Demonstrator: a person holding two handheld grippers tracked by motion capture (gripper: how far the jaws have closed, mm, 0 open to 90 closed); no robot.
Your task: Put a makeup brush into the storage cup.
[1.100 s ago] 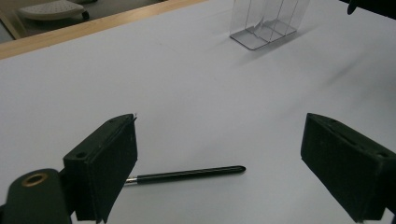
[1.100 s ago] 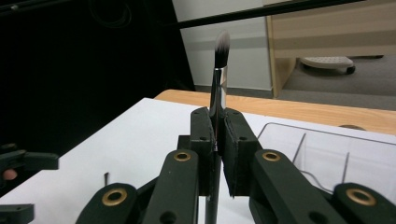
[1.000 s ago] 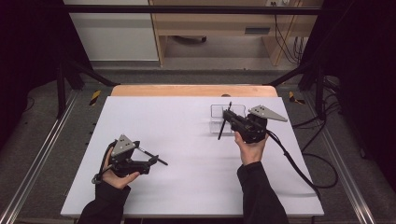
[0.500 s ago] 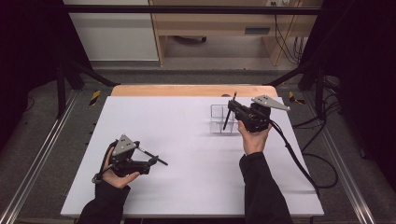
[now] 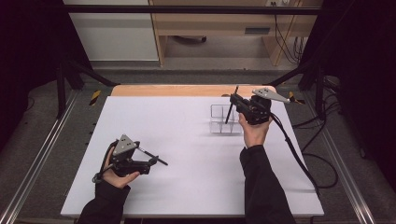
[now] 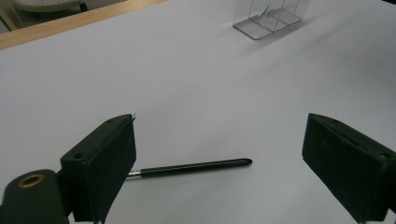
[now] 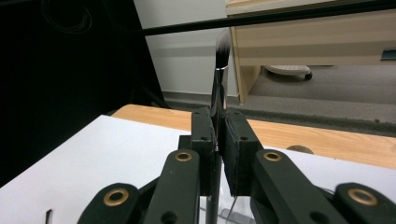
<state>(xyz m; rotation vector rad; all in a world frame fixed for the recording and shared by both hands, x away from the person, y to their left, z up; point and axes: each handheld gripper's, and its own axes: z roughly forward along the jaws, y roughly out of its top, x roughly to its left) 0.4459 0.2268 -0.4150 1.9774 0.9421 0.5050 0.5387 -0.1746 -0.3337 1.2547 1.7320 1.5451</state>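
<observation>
My right gripper [image 5: 233, 103] is shut on a makeup brush [image 7: 218, 70], which it holds nearly upright with the bristles on top. In the high view this brush [image 5: 230, 106] hangs over the clear divided organizer [image 5: 222, 124] at the back right of the white table. At the front left my left gripper [image 5: 153, 161] rests low with its jaws wide apart. A slim black brush handle [image 6: 191, 166] lies flat on the table between those jaws [image 6: 222, 128]; its ferrule end runs behind the left jaw, and neither pad presses on it. The organizer [image 6: 271, 21] stands far ahead of that gripper.
The white tabletop [image 5: 177, 126] ends in a wooden strip [image 5: 187, 90] at the far edge. A black cable [image 5: 294, 149] trails from the right gripper across the table's right side. Metal rails [image 5: 42, 154] run along both sides of the table.
The right hand has carried the brush up and toward the far edge, over the organizer, and the brush now stands more upright. The left hand has stayed put.
</observation>
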